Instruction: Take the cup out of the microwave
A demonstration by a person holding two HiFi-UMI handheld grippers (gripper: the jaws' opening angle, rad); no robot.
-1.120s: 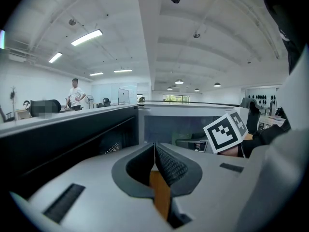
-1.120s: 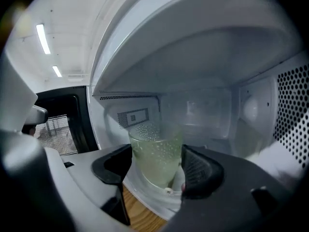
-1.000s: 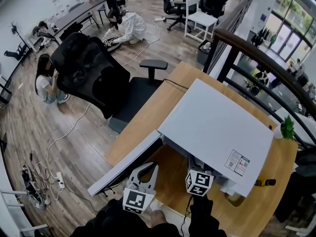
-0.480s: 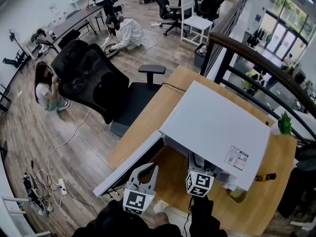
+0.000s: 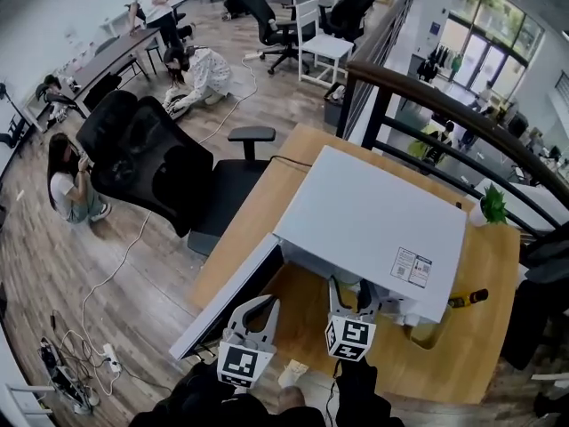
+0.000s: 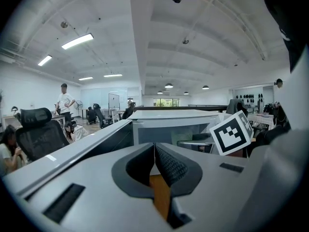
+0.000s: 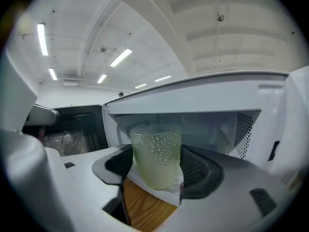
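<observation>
Compared with a second ago, the right gripper (image 5: 350, 294) is showing more of its jaws clear of the microwave (image 5: 373, 221) front in the head view, which suggests that the withdrawal is under way. The right gripper is pinching the cup (image 7: 155, 158) upright between its jaws, with the open cavity just behind it, while the left gripper (image 6: 155, 148) is sitting pressed together and empty to its left. The cup is showing as a pale green, translucent tumbler with raised dots; its fill level is not readable.
</observation>
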